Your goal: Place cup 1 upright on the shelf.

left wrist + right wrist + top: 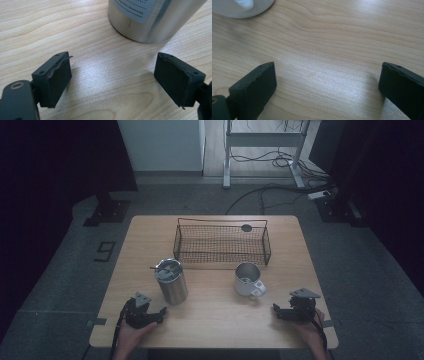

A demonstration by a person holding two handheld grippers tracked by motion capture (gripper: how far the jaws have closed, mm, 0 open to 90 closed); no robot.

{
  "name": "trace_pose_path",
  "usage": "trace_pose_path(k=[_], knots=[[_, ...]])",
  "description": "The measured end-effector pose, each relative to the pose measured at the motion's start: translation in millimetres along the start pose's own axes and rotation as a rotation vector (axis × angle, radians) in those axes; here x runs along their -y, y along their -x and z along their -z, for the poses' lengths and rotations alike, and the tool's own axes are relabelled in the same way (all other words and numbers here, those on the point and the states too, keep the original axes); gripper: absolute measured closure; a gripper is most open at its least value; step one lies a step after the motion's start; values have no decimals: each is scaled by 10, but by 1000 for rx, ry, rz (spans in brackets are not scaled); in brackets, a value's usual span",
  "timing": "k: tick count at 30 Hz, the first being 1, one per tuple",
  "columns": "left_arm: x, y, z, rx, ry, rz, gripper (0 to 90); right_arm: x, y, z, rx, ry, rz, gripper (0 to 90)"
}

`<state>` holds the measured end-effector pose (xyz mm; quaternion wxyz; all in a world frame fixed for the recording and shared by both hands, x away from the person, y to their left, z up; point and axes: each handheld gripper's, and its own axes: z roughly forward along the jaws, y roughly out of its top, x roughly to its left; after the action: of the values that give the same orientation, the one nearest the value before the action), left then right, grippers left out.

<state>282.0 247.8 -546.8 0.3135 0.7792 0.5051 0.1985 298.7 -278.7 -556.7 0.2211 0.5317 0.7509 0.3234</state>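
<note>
Left tongs (161, 314), right tongs (275, 309) both agape, empty, on light wood table (215, 320); grey floor (60, 270)

Left claw (161, 314) sat at near left part of counter (215, 330), right claw (276, 310) at near right, well apart. Steel tumbler (171, 281) stood just beyond left claw, slightly to its right, not touching. Mug (248, 279) stood beyond right claw, to its left. Wire basket (222, 243) sat behind both vessels, toward far edge of counter, farthest from both claws.
</note>
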Motion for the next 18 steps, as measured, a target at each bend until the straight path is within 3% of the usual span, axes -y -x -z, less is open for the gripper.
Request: trace_pose_path(k=[10, 18], knots=[[25, 4, 29, -2, 4, 24, 147, 2, 11, 7, 20, 5, -23, 36], [37, 17, 38, -10, -3, 8, 135, 3, 13, 9, 23, 7, -24, 44]])
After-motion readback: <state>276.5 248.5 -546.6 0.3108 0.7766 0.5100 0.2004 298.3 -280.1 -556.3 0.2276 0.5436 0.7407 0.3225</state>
